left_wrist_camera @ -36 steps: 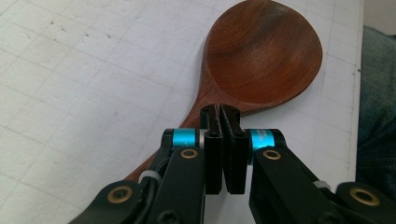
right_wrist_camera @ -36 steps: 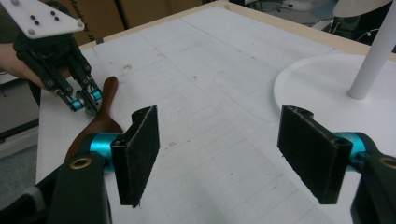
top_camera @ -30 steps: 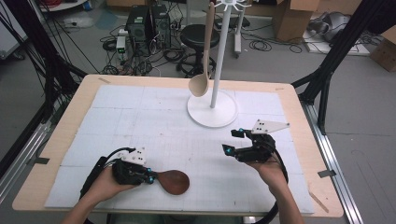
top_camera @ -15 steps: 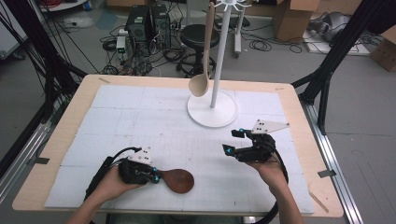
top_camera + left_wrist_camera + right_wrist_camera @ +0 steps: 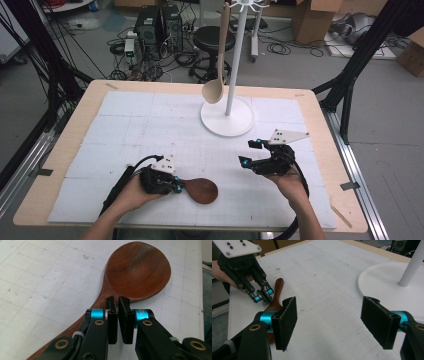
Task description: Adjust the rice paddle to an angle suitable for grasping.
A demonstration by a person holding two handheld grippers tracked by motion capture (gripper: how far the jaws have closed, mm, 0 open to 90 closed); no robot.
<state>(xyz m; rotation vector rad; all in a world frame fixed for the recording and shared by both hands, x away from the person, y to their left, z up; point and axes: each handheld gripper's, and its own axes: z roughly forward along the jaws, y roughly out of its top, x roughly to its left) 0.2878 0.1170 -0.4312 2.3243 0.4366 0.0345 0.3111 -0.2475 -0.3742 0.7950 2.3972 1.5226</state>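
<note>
Nearest the person, the left hand-held gripper [image 5: 176,186] sits low over the white mat on the surface [image 5: 65,150], jaws pressed together. In the left gripper view the closed tips stand at the neck of the dark wooden spoon [image 5: 136,272], where bowl meets handle; whether they pinch the wood edge or merely rest over it cannot be told. The spoon lies flat on the mat at the near left, bowl facing up and pointing toward the centre, handle running back under the left hand.

To the right and slightly farther off, the right hand-held gripper [image 5: 250,153] hovers above the mat with jaws spread wide and nothing between them, aimed toward the spoon.

Beyond, the white rack [image 5: 227,116] stands on its round base near the far centre, with a pale wooden spoon [image 5: 216,85] hanging from its top ring.

Judgement: the step in hand is securing the dark spoon for hanging. The next move calls for a firm hold on the handle, lifting clear, then raising the handle end to a free hook without knocking the pale spoon.
</note>
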